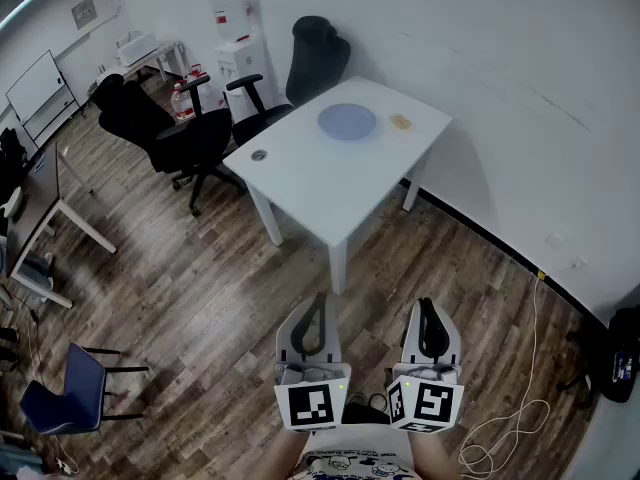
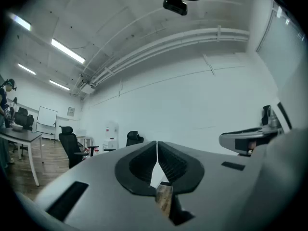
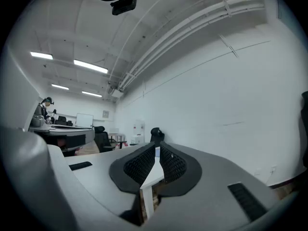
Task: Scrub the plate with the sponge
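Observation:
A round blue plate (image 1: 347, 121) lies on the white table (image 1: 320, 183) far ahead of me. Just right of it rests a small tan sponge (image 1: 402, 122). Both grippers are held low, close to my body, well short of the table and over the wooden floor. My left gripper (image 1: 319, 302) (image 2: 157, 142) is shut with nothing between its jaws. My right gripper (image 1: 425, 304) (image 3: 157, 148) is also shut and empty. Neither gripper view shows the plate or sponge; both look along the jaws at the white wall and ceiling.
A small round object (image 1: 259, 155) sits near the table's left corner. Black office chairs (image 1: 190, 133) crowd the table's left side, with a water dispenser (image 1: 236, 28) behind. A blue chair (image 1: 70, 388) stands at lower left. A white cable (image 1: 520, 408) trails on the floor at right.

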Motion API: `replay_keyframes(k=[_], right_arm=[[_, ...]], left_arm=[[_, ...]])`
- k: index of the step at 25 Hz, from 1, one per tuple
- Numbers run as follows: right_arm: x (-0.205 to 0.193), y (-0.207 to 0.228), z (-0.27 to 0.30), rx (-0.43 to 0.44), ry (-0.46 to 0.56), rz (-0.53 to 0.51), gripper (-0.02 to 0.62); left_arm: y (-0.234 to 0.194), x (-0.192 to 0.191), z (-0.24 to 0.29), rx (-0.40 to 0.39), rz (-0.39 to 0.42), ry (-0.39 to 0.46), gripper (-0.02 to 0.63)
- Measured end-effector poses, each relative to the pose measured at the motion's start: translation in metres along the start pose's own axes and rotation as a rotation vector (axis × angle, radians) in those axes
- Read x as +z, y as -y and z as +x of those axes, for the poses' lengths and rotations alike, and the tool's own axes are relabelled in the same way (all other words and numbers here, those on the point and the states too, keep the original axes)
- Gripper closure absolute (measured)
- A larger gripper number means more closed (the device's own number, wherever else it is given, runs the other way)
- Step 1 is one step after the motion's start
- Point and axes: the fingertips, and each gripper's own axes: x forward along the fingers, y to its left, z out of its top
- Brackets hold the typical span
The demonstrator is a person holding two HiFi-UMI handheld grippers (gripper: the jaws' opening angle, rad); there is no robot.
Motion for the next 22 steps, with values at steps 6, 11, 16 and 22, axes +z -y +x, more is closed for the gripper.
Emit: replay_keyframes(k=[6,11,16,22], right_arm=[[0.002,0.002,-0.003,-0.002,-0.002,-0.004,0.552],[-0.002,0.006,-0.003,0.000,-0.006,-0.001,0.552],[-0.004,0.010,-0.004,-0.010,-0.003,0.031,0.551],[-0.009,0.025,0.002,-0.009,-0.018,0.056,0.551]], left_arm=[[0.003,0.002,-0.002,-0.002,-0.006,-0.001,0.591],[0.008,0.000,-0.001,0.001,-0.003,-0.003,0.591],[0.007,-0.002,-0.001,0.009,-0.006,-0.007,0.591],[0.016,-0.007,0.007,0.013,-0.008,-0.019,0.591]])
